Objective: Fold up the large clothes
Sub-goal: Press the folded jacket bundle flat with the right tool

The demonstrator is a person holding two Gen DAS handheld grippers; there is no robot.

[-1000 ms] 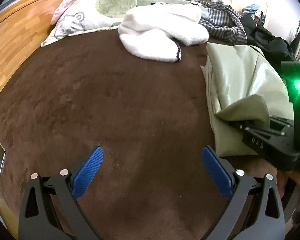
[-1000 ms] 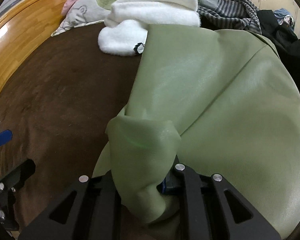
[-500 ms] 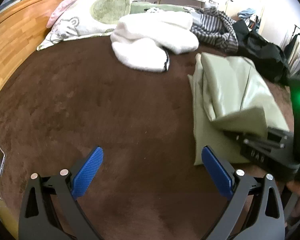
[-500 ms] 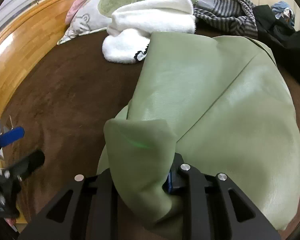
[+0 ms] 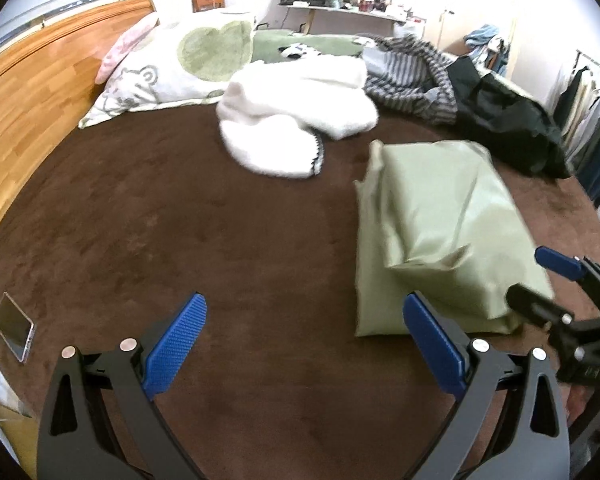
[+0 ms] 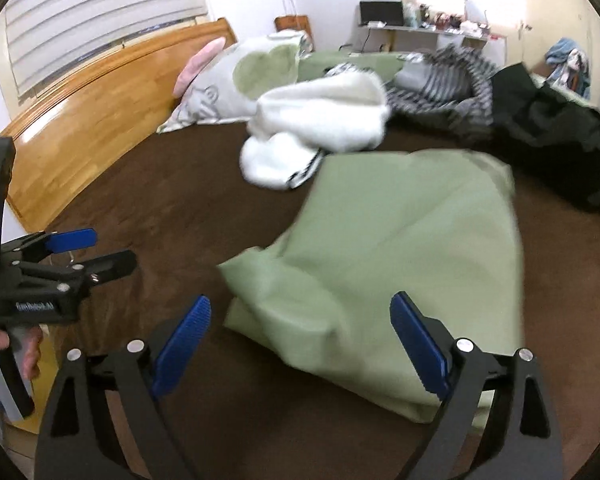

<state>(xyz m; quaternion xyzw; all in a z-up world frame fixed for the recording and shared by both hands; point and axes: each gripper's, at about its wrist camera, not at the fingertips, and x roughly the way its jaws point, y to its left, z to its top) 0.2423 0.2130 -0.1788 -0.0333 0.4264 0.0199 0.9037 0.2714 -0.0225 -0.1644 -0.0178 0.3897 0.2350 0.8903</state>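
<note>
Green, smooth-surfaced jacket (image 6: 412, 248) lies folded into a compact block on the brown bedspread (image 5: 180, 232), toward the right side of the bed, just short of the white fleece garment (image 5: 300, 120) and apart from it. My right tongs (image 6: 300, 336) have just been opening and now stand wide, with no cloth between the blue pads (image 6: 418, 344); the folded corner nearest them rests on the block itself, so I judge the fold as released in place. My left tongs (image 5: 304, 340) are also spread wide over bare bedspread, holding nothing, kept clear so as not to disturb the bundle. Striped clothing (image 5: 416, 76) and a dark garment (image 5: 508, 120) remain heaped at the far side, presumably awaiting folding. A phone (image 5: 14, 330) lies at the bed's left edge, well apart from the work.
</note>
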